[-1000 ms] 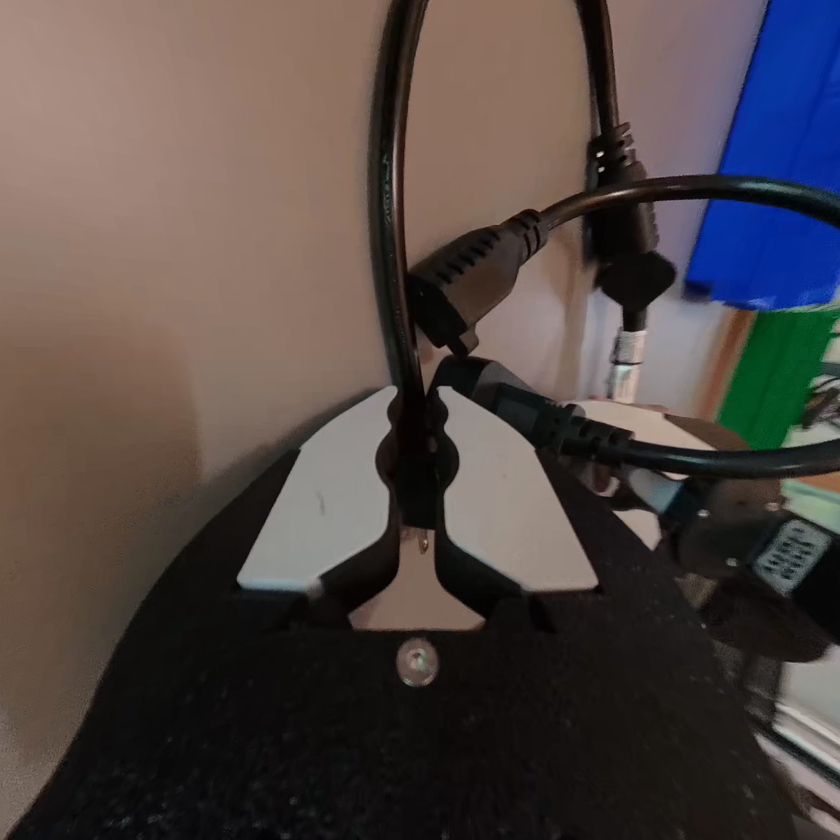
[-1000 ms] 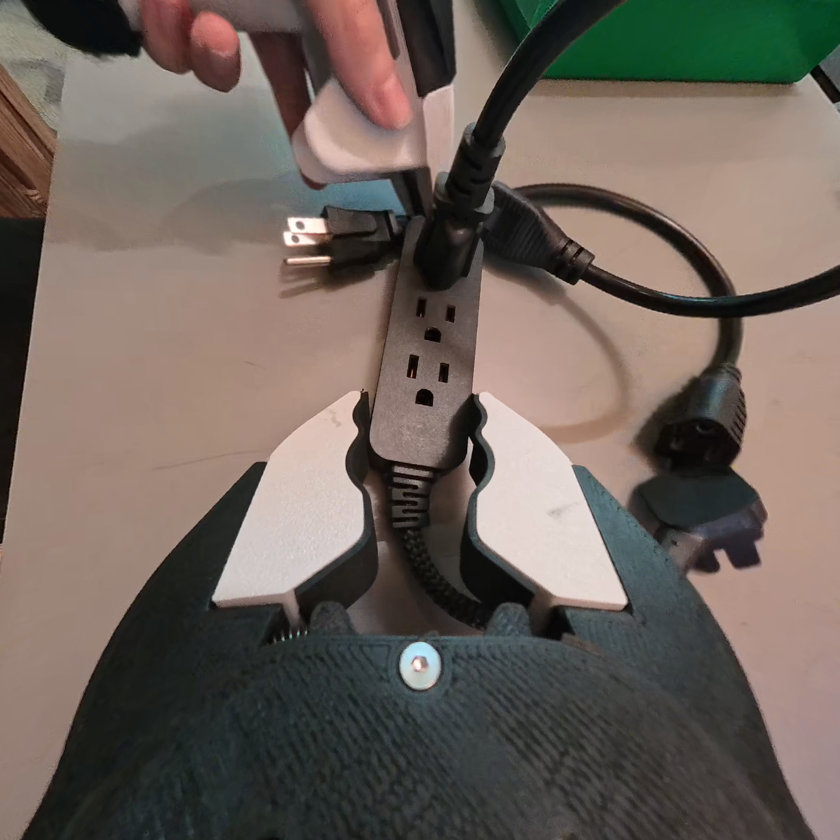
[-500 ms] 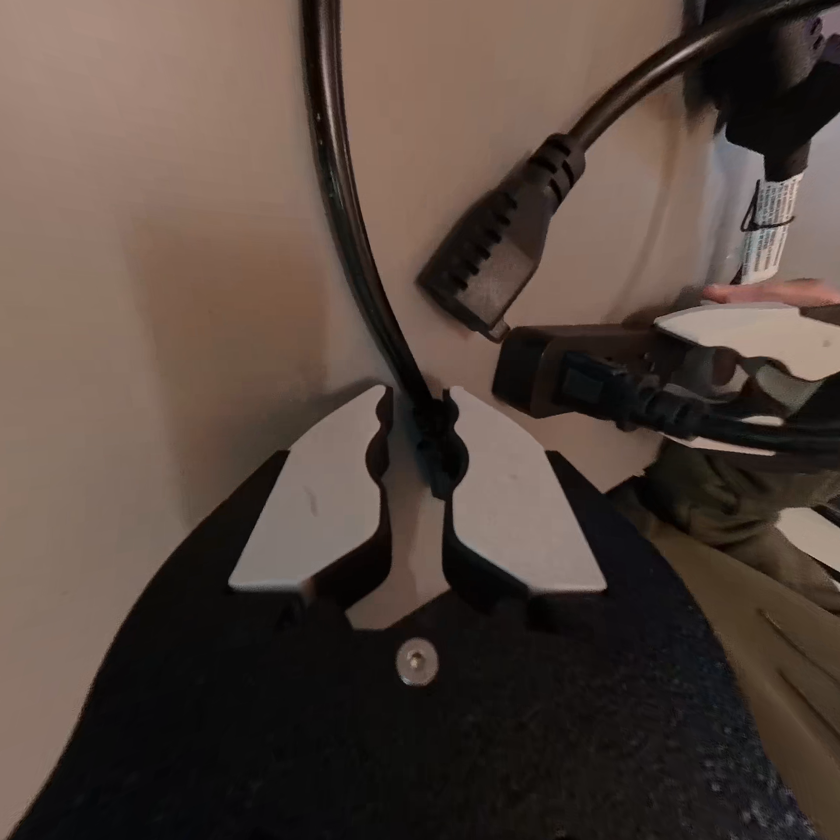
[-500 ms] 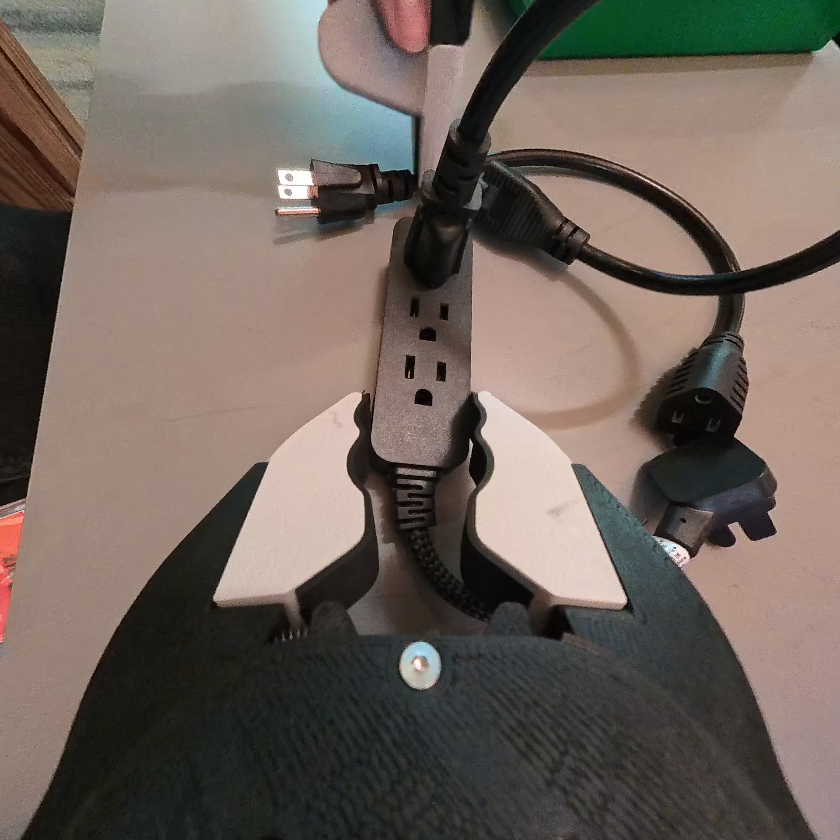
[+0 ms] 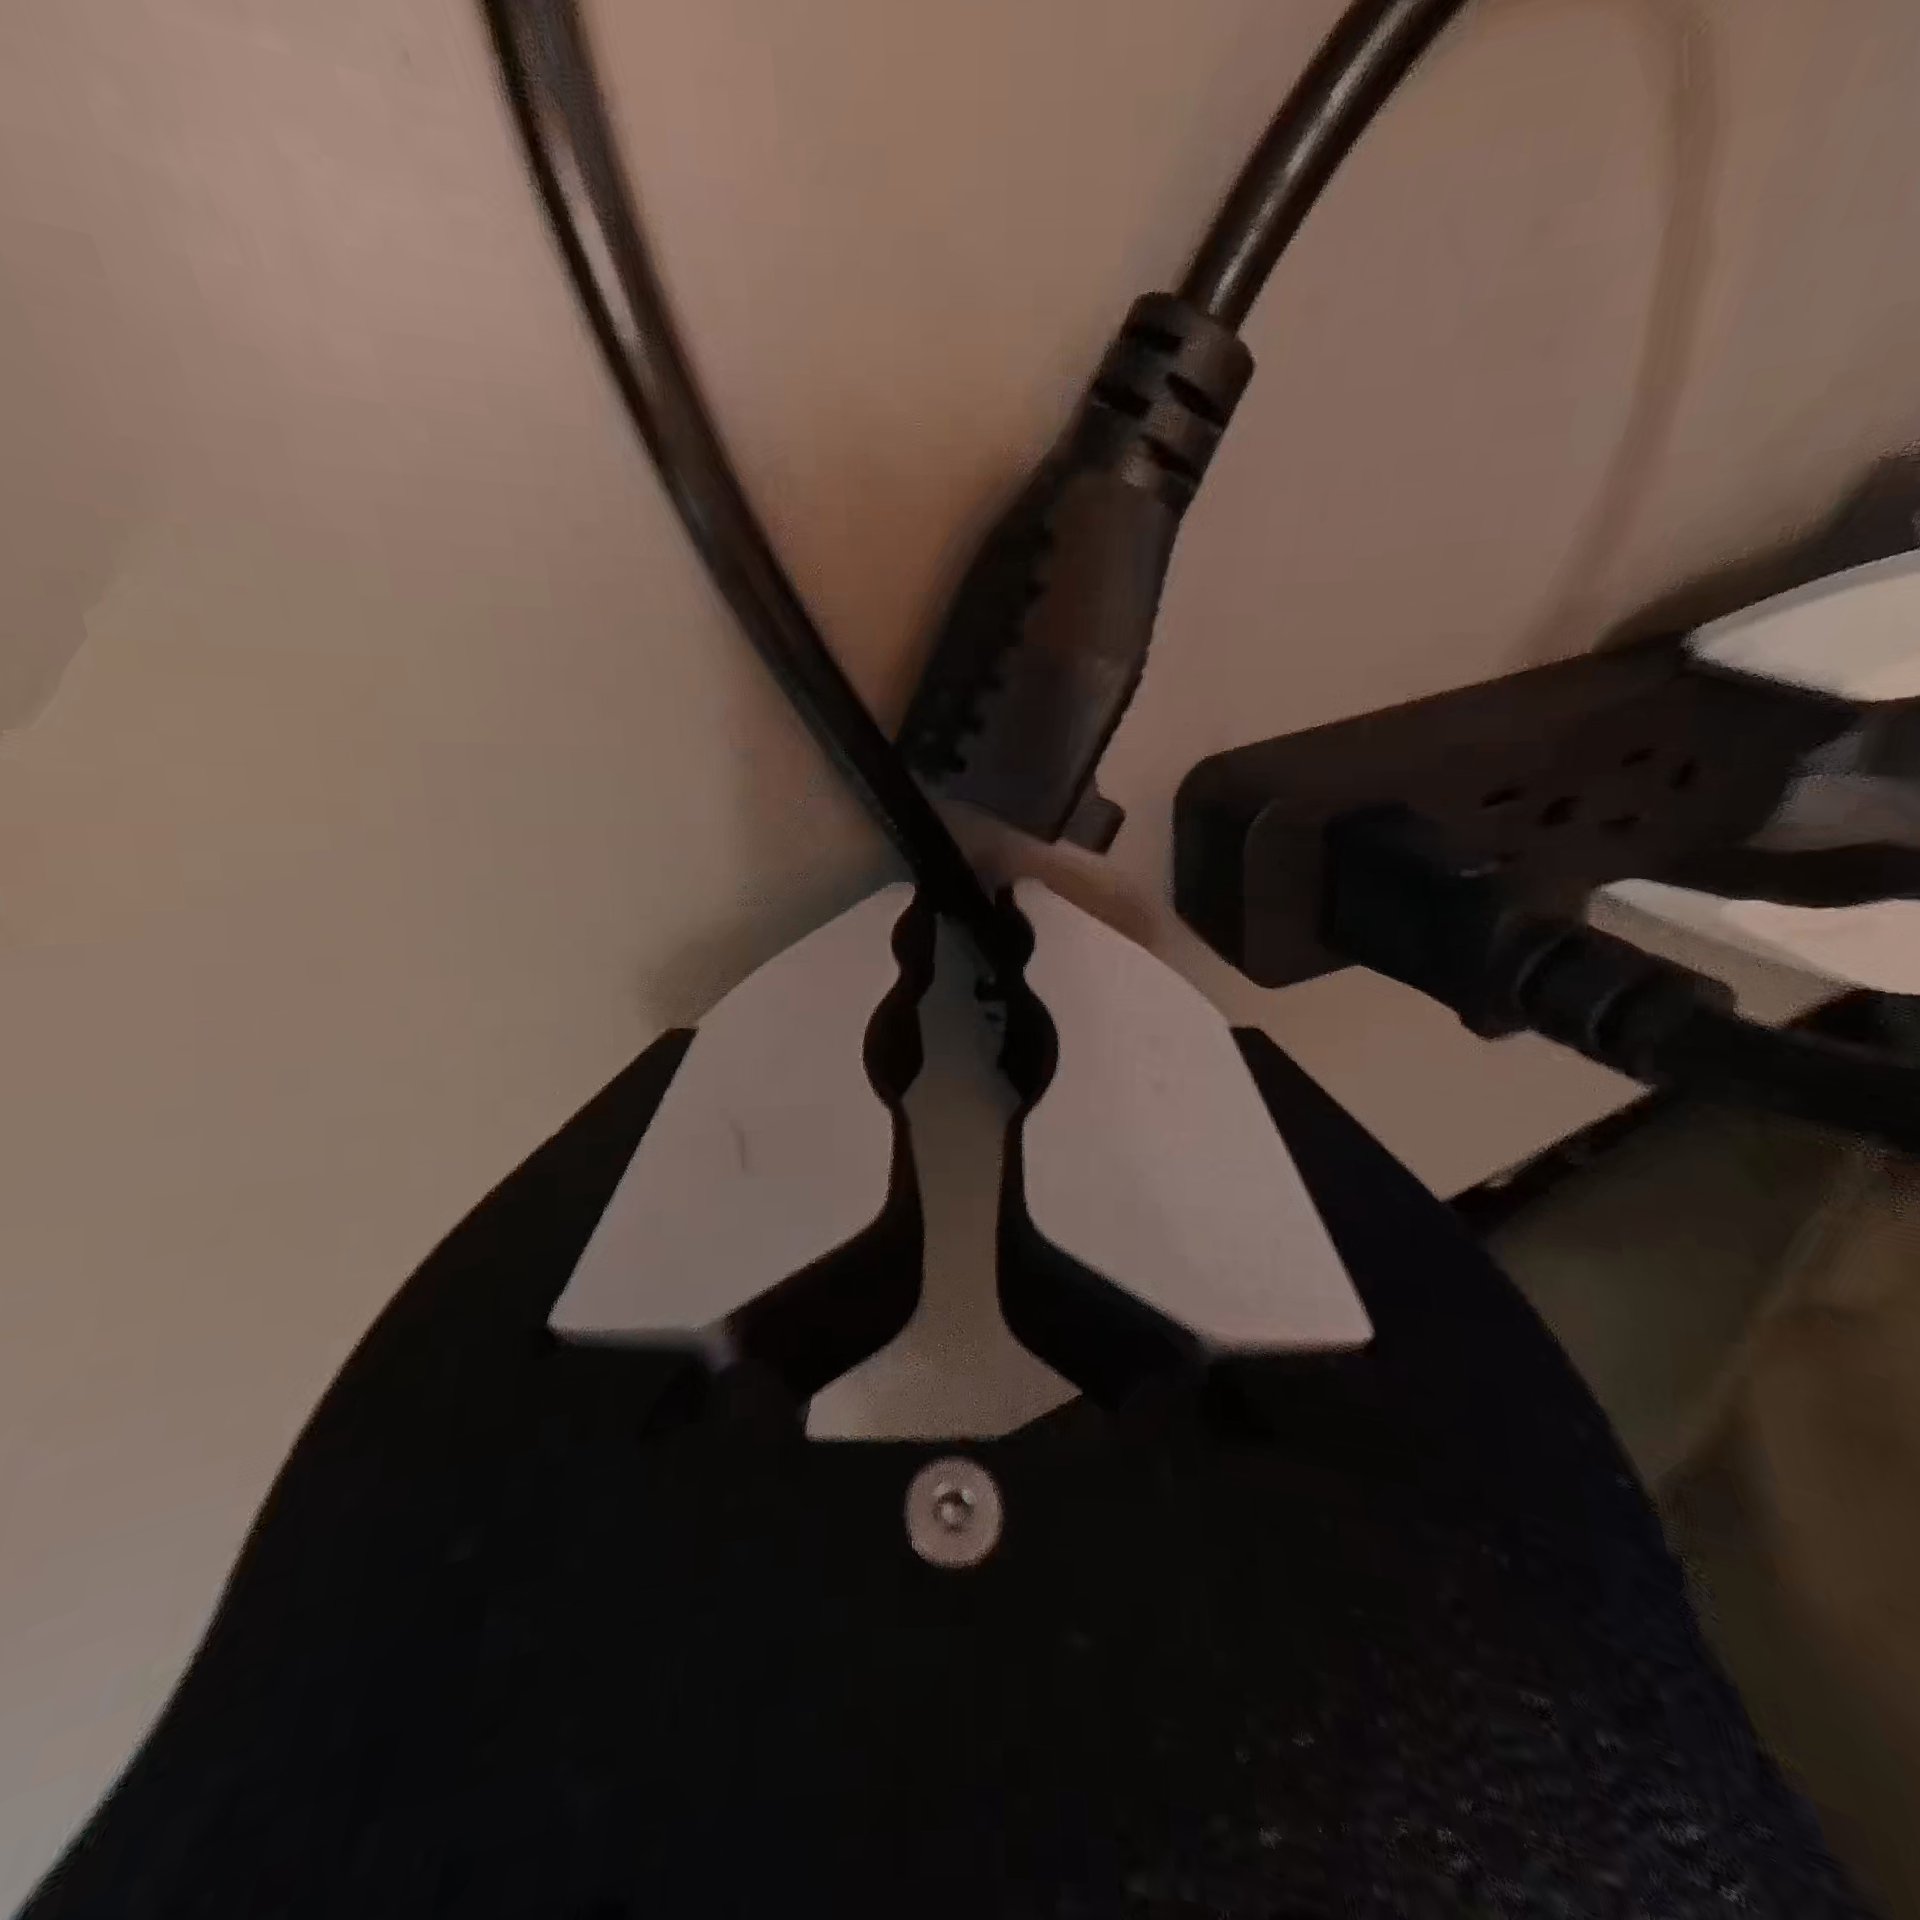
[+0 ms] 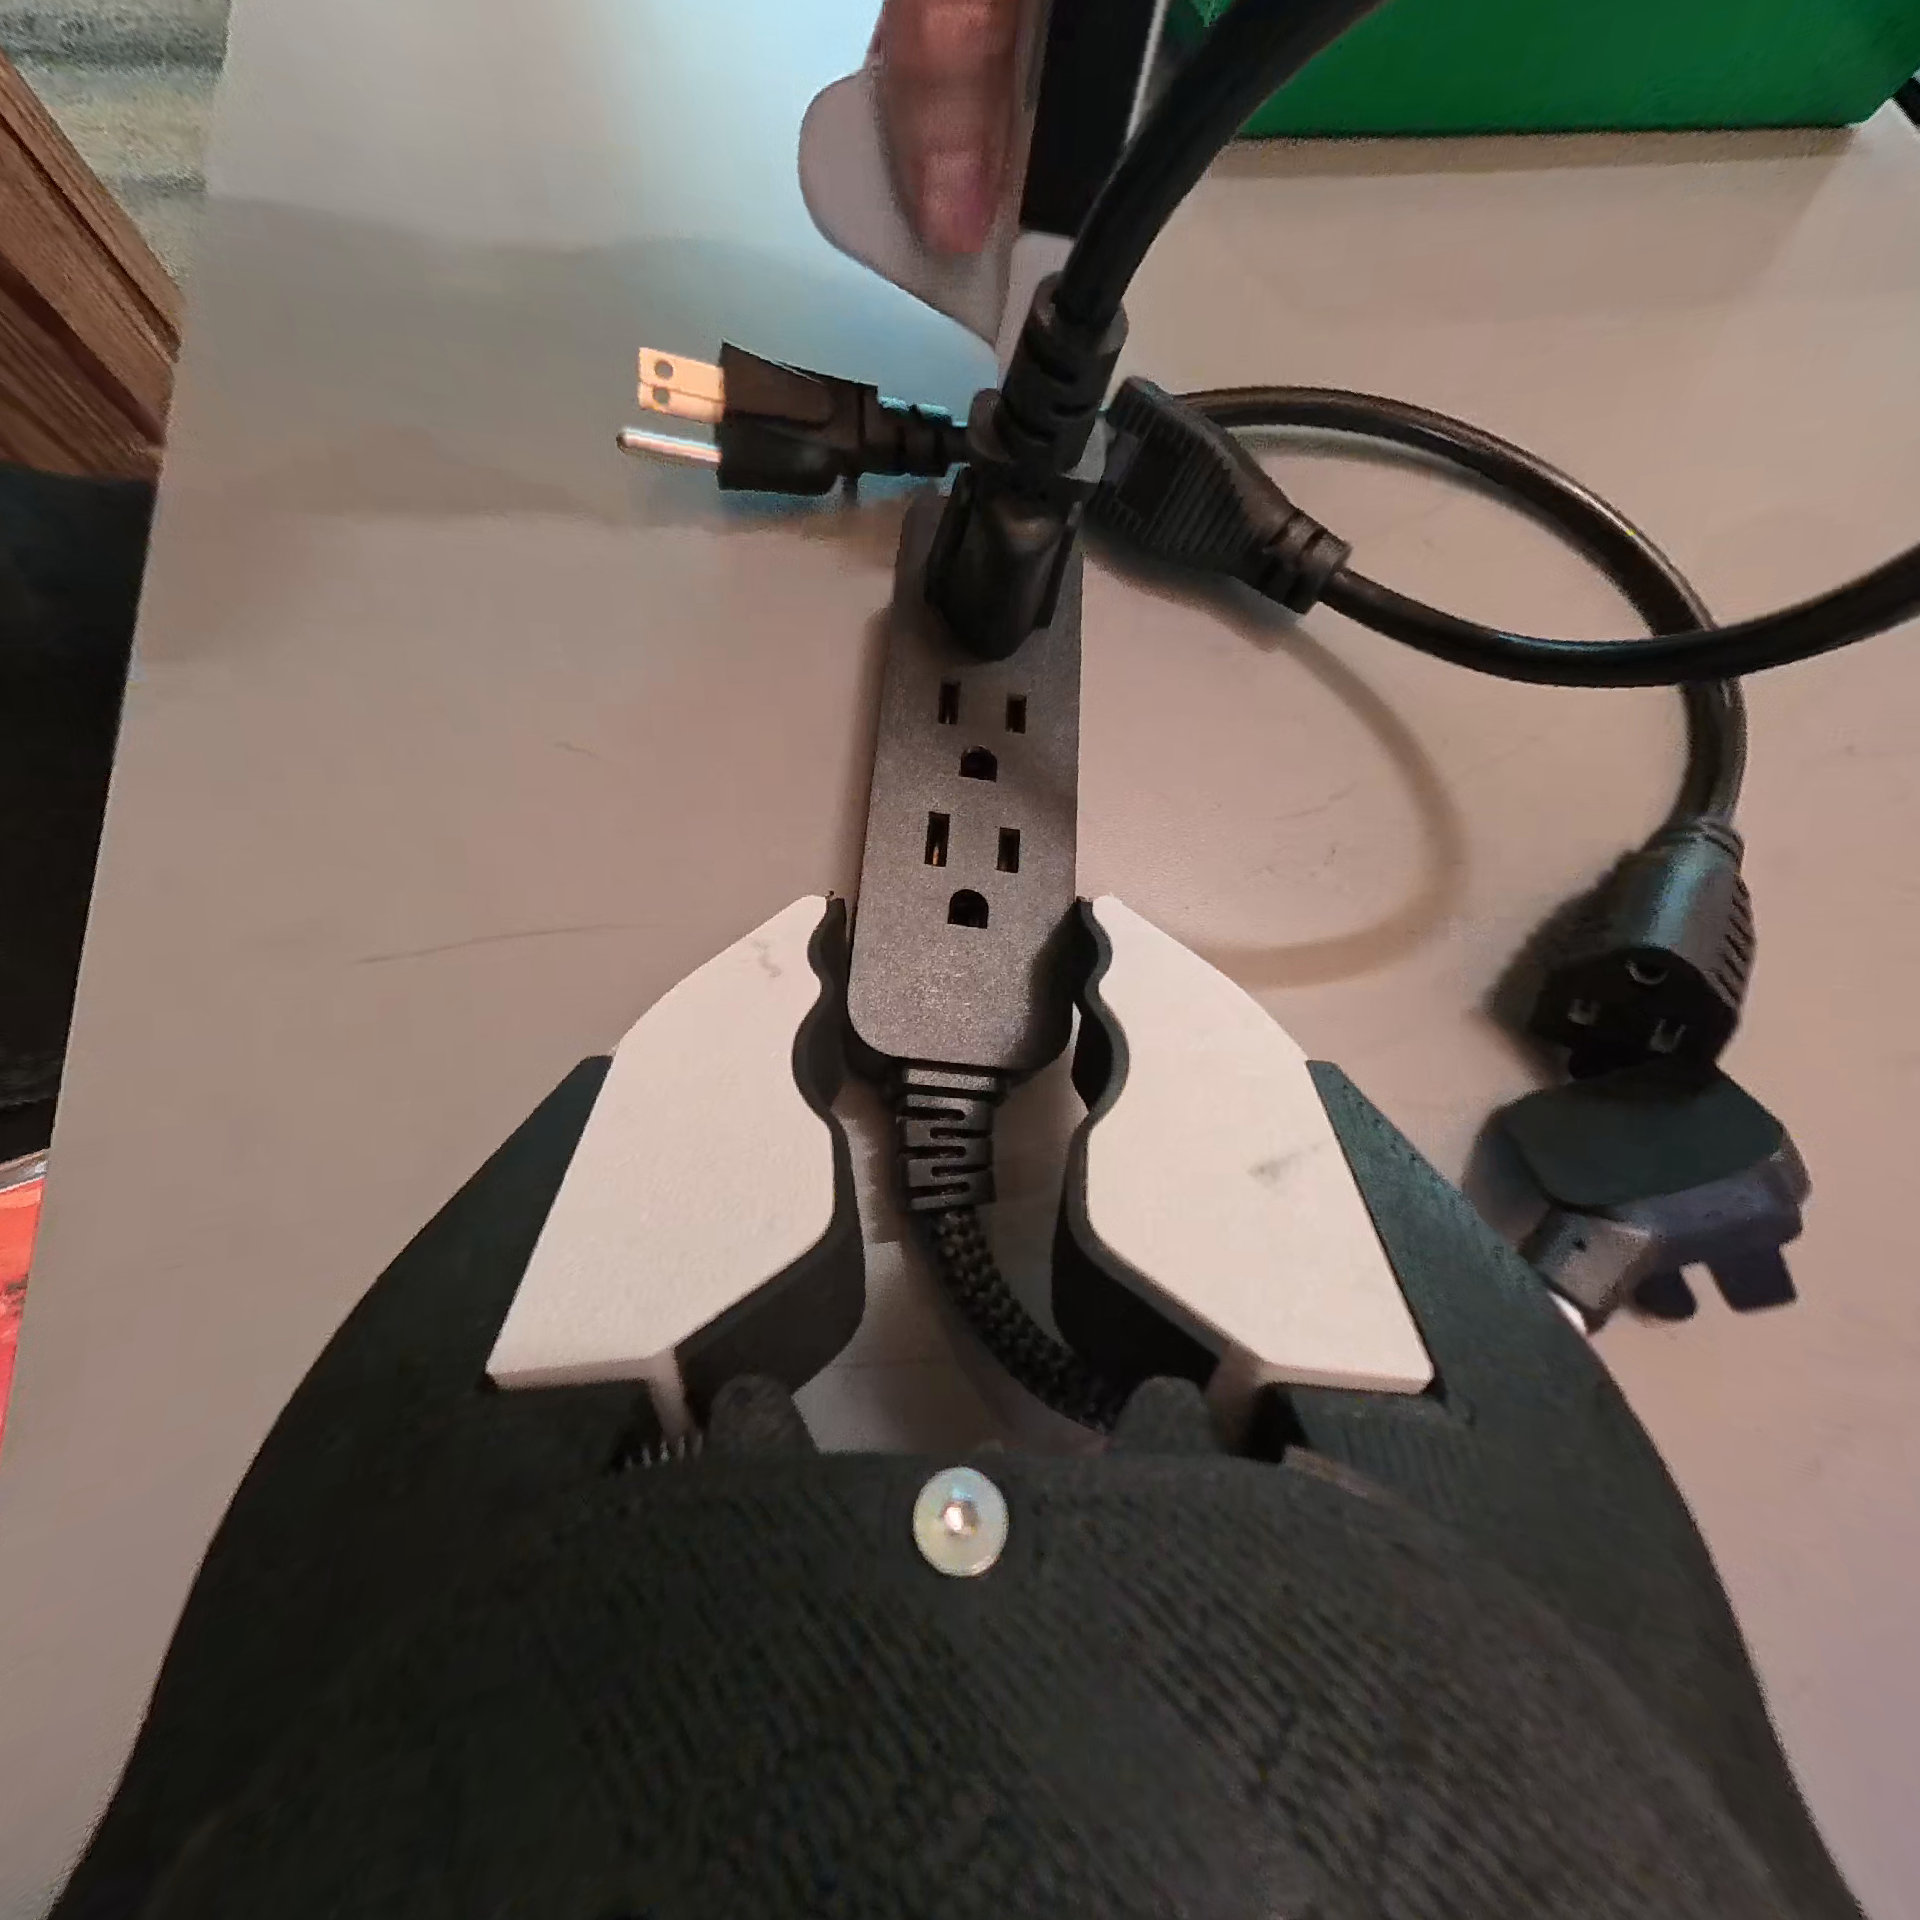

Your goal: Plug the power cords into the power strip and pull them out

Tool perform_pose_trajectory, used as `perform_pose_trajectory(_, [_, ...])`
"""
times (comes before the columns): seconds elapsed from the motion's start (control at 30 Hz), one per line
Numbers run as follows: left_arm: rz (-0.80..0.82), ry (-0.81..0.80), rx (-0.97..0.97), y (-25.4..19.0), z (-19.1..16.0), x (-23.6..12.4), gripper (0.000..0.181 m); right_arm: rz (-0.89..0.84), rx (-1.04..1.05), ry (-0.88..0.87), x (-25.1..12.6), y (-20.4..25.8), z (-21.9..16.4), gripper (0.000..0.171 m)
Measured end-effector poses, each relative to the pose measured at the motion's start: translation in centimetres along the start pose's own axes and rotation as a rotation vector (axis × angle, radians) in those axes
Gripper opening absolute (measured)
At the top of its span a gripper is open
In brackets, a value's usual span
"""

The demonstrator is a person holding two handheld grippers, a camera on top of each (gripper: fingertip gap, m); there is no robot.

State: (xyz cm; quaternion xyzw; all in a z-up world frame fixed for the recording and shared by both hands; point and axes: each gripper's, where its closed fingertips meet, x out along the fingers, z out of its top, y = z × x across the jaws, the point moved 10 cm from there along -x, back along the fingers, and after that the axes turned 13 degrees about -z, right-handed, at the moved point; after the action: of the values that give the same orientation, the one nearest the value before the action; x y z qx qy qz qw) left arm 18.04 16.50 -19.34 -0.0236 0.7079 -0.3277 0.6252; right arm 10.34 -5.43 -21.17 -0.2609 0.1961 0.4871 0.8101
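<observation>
In the right wrist view my right gripper point(image 6: 956, 920) is shut on the cord end of the black power strip point(image 6: 977, 790), which lies flat on the table. One black plug point(image 6: 997, 571) sits in the strip's far outlet; the two nearer outlets are empty. A second plug point(image 6: 769, 431) lies loose on the table, prongs pointing left. In the left wrist view my left gripper point(image 5: 961, 914) is closed on a thin black cord point(image 5: 665, 364) at its fingertips. A female connector point(image 5: 1070, 644) and the power strip point(image 5: 1538, 821) lie just beyond.
A cord loops right to a female connector point(image 6: 1642, 987), next to the strip's flat plug point(image 6: 1642, 1195). A green box point(image 6: 1558, 62) stands at the back. A wooden edge point(image 6: 73, 312) is at the left. The hand holding the left gripper point(image 6: 945, 156) hovers above the strip's far end. The gap from one gripper's tips to the other's is roughly 12 cm.
The left gripper has backed off the loose plug, so the cord now sits at its fingertips instead of the plug neck. That plug stays on the table. The right gripper has not moved.
</observation>
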Motion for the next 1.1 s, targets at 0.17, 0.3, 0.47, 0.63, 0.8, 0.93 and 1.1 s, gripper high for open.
perform_pose_trajectory(0.17, [-0.541,-0.493,-0.092,2.1,-3.1,-2.9,0.009,-0.001,0.004,0.001,-0.2,-0.1,-0.1,0.042])
perform_pose_trajectory(0.3, [-0.831,-0.994,-0.076,2.6,-5.9,-6.2,0.008,0.013,0.022,0.003,-0.1,-0.2,-0.1,0.042])
perform_pose_trajectory(0.47, [-0.991,-1.514,0.002,-0.4,-7.4,-7.0,0.007,0.005,0.01,0.004,-0.1,-0.1,-0.1,0.041])
perform_pose_trajectory(0.63, [-1.043,-1.706,-0.01,-1.6,-7.6,-5.5,0.007,0.0,-0.002,0.002,-0.2,0.0,-0.2,0.041])
perform_pose_trajectory(0.8, [-1.064,-2.091,0.08,-0.6,-9.7,-5.6,0.007,0.011,-0.01,0.0,-0.3,0.0,-0.3,0.041])
perform_pose_trajectory(0.93, [-1.018,-2.044,0.167,-1.3,-9.5,-5.7,0.008,0.014,-0.002,-0.001,-0.3,-0.1,-0.3,0.041])
perform_pose_trajectory(1.1, [-0.885,-1.827,0.181,-2.4,-6.1,-8.0,0.007,0.026,0.016,0.0,-0.3,-0.3,-0.3,0.041])
